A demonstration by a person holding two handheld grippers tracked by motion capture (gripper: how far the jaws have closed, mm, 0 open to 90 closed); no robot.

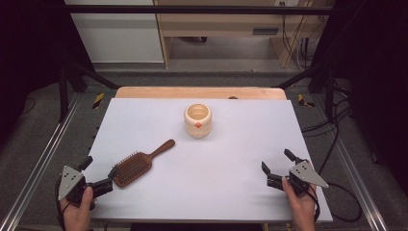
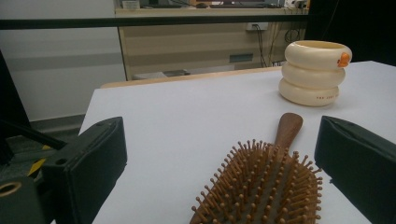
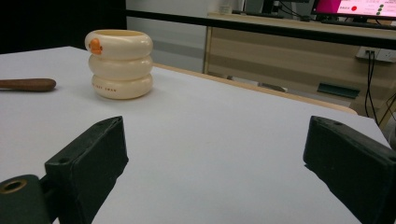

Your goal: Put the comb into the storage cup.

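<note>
Jaws spread wide on left gripper [image 1: 101,172] around hairbrush [image 1: 137,165] head; right gripper [image 1: 276,166] spread, empty

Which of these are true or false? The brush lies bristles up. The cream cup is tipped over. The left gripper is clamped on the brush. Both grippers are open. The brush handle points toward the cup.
1. The hairbrush lies bristles up: true.
2. The cream cup is tipped over: false, it stands upright on the table.
3. The left gripper is clamped on the brush: false, its jaws are spread around the brush head.
4. Both grippers are open: true, the right gripper too.
5. The handle points toward the cup: true, roughly.
</note>
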